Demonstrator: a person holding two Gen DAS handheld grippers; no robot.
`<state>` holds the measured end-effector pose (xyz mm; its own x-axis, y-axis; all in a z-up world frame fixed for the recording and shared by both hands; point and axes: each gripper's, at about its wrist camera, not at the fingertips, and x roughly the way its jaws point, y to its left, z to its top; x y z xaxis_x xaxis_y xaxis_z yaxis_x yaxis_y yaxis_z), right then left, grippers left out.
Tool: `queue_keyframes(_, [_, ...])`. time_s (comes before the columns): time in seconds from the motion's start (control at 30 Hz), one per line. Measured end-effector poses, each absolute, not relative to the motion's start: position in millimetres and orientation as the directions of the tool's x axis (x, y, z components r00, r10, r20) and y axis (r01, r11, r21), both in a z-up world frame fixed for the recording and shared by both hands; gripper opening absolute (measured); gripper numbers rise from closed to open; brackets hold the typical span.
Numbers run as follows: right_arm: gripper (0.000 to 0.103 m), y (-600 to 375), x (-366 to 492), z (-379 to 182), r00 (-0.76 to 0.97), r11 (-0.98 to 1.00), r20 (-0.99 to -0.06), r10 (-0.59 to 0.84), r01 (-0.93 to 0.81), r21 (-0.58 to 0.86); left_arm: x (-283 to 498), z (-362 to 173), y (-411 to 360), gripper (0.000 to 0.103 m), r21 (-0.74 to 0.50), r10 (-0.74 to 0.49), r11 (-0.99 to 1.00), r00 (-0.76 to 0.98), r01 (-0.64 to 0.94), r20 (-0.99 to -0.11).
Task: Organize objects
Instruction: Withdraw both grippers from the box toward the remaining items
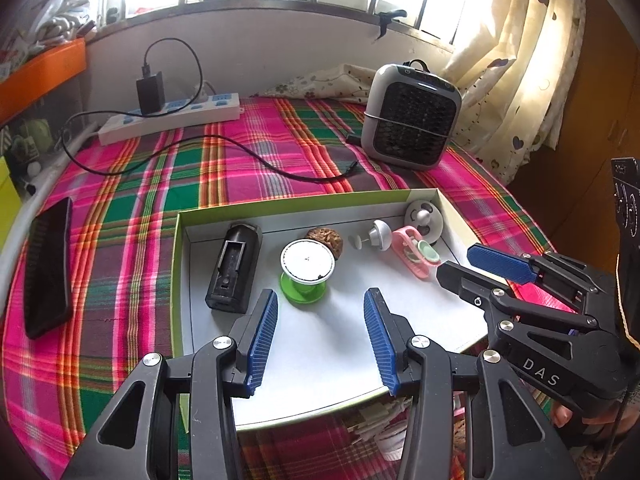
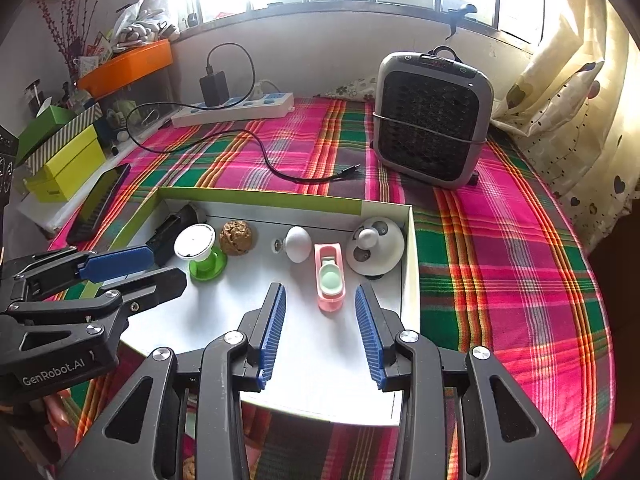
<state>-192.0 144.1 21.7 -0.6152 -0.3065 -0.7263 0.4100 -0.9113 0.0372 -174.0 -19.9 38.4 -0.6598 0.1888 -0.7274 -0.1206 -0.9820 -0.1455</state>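
While both tools are hovering over the tray, the scene is reading as follows.

Left gripper [image 1: 320, 332]: its blue pads are standing spread apart with nothing between them, poised over bare tray floor just short of the green spool.
Right gripper [image 2: 320, 332]: its jaws are likewise gaping and holding nothing, with the pink toy sitting just ahead between the fingertips' lines, untouched.
Tray [image 1: 304, 204]: a shallow white box with a green rim is lying on the plaid cloth [image 1: 140, 184] and is holding all the small objects along its far side.
Black battery case [image 1: 234, 268]: it is lying at the tray's left end.
Green spool [image 1: 306, 270]: it is standing upright beside the case, white top facing up.
Walnut [image 2: 237, 238]: it is sitting just behind the spool.
White knob [image 2: 298, 243]: it is resting between the walnut and the pink toy [image 2: 330, 278].
Round white fan [image 2: 376, 246]: it is occupying the tray's right corner.
Heater [image 2: 434, 120]: it is standing beyond the tray, near the curtain.
Power strip [image 1: 172, 116]: it is lying by the wall.
Phone [image 1: 48, 268]: it is lying left of the tray.
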Motion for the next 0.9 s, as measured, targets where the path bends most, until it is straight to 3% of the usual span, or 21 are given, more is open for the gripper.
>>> queue_keyframes(0.53, [0.038,154.6,-148.4,26.7,-0.635,-0.913,-0.705,-0.315,0.405,0.044,-124.7,49.9,-12.7,0.043,-0.111,0.170,-0.985,-0.702,-0.129,-0.692])
queue_keyframes(0.83, [0.038,155.9,-125.6,22.3,-0.630,-0.908,-0.702,-0.332,0.414,0.058,-103.4,42.5,-18.3,0.043,-0.156,0.209,-0.978,-0.692,-0.139,-0.691])
queue_keyframes(0.9, [0.043,157.3,-121.5,21.6,-0.628,-0.908,-0.700,-0.339,0.414,0.068,-98.2,40.3,-20.8,0.043,-0.165,0.215,-0.977,-0.691,-0.138,-0.690])
